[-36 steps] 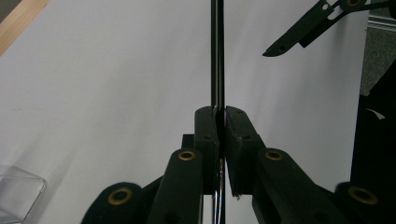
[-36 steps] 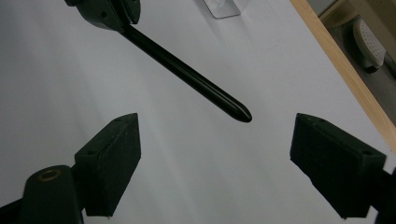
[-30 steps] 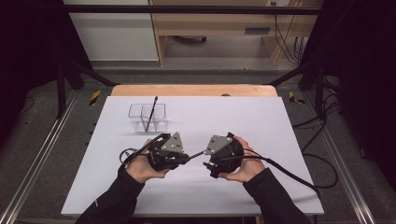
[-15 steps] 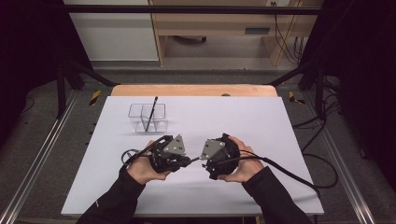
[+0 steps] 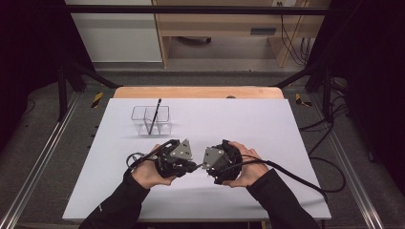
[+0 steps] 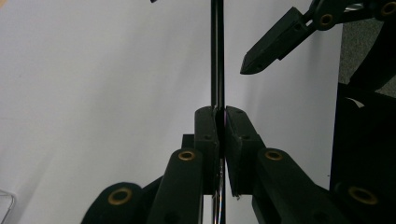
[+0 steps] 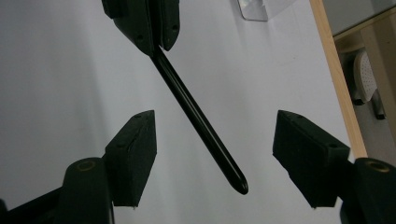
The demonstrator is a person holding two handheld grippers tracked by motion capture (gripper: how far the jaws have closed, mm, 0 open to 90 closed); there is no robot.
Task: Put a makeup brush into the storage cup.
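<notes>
Left hand-held gripper [image 6: 220, 123]: clamped on black pen [image 7: 198, 122].
Right hand-held gripper [image 7: 212, 158]: jaws apart, straddling pen.
Risk: off-centre closure may knock the pen askew.

This looks like a lab recording bay. A white-covered desk [image 5: 267, 129] sits between metal floor rails [image 5: 38, 164], framed by black struts [image 5: 76, 71]. Dark curtains hang left and right, and cables [image 5: 329, 162] trail over the grey carpet.

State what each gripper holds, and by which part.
Left gripper clamps a black pen partway along its shaft. Right gripper is open, holding nothing.
</notes>
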